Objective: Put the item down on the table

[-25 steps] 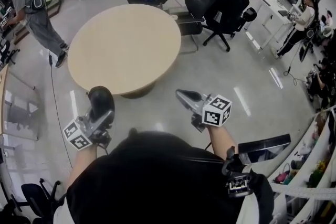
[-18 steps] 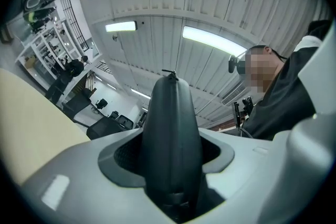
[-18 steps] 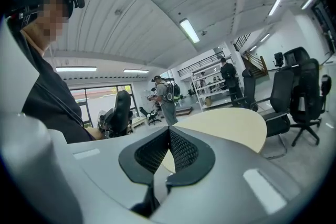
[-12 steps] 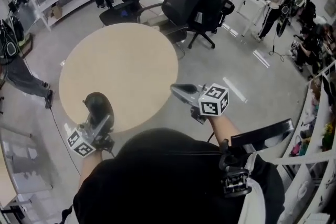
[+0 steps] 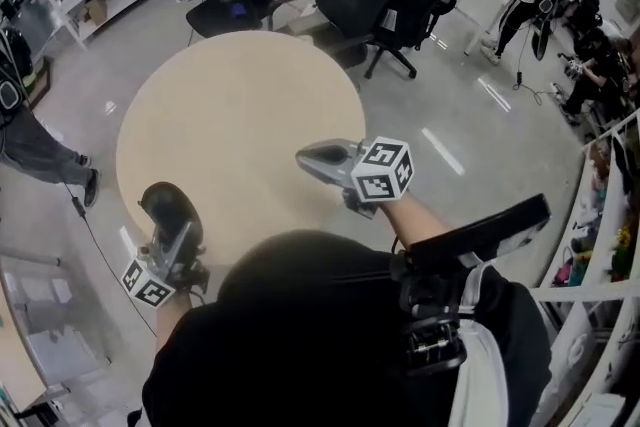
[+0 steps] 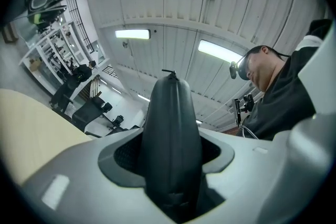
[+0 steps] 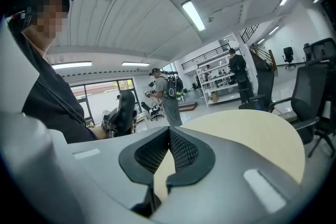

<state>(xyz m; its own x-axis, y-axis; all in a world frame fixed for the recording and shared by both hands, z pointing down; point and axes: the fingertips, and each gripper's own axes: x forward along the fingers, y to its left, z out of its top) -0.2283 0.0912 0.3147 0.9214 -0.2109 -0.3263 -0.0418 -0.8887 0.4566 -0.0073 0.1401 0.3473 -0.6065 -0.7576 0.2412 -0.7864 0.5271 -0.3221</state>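
The left tongs (image 6: 170, 168) are clamped on a dark, smooth, rounded item (image 6: 170, 118) that stands upright between them, probably carried that way for a steady grip until it is lowered. The right tongs (image 7: 167, 136) are pinched together with nothing in them. The item hangs by the near edge of the round tabletop (image 5: 230, 105), seemingly not yet set down. No container shows.

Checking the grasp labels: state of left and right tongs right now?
Left tongs: closed on the black oval item.
Right tongs: closed, nothing between them.
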